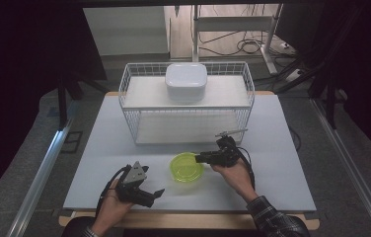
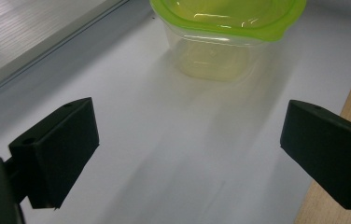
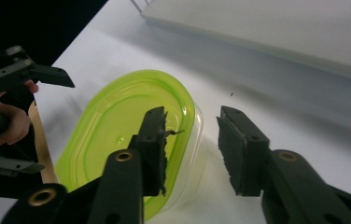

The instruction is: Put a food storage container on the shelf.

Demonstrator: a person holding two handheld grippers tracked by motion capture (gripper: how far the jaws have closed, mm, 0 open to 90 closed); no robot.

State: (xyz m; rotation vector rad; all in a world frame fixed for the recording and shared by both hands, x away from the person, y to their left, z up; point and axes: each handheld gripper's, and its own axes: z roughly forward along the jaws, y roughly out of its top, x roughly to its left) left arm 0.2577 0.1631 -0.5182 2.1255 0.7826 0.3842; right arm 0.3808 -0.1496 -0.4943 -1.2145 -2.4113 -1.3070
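**Right gripper straddles rim of green-lidded container; left gripper waits open**

One clear plastic container with a lime-green lid (image 1: 186, 167) sits on the white tabletop (image 1: 282, 163), near the middle of the near half, just in front of the wire basket. It stands upright, with the lid seated on top.

The right gripper (image 1: 199, 158) reaches in from the right at the container's right edge. In the right gripper view, one jaw lies over the green lid and the other stands outside the clear wall, so the rim sits between them. The jaws are partly apart; a gap shows between the outer pad and the wall, and no clamping is visible. The inner pad (image 3: 155, 149) looks worn and ragged.

The left gripper (image 1: 155, 193) rests near the near-left of the board, well apart from the container, held low in the person's left hand (image 1: 112, 207). Its jaws stand wide apart with nothing between them; the left gripper view looks across bare tabletop to the container beyond.

Surroundings, counted:
- One white wire basket (image 1: 129, 94) stands on the far half of the table, holding a flat white panel.
- One white lidded box (image 1: 186, 81) sits on that panel, at the far centre.
- One thin metal rod (image 1: 232, 132) lies just beyond the right gripper, near the basket's front right corner.
- Two grippers, two hands; a plaid sleeve (image 1: 275, 219) covers the right forearm.

Nothing lies between either gripper and the container. The basket's front wall stands close behind it.
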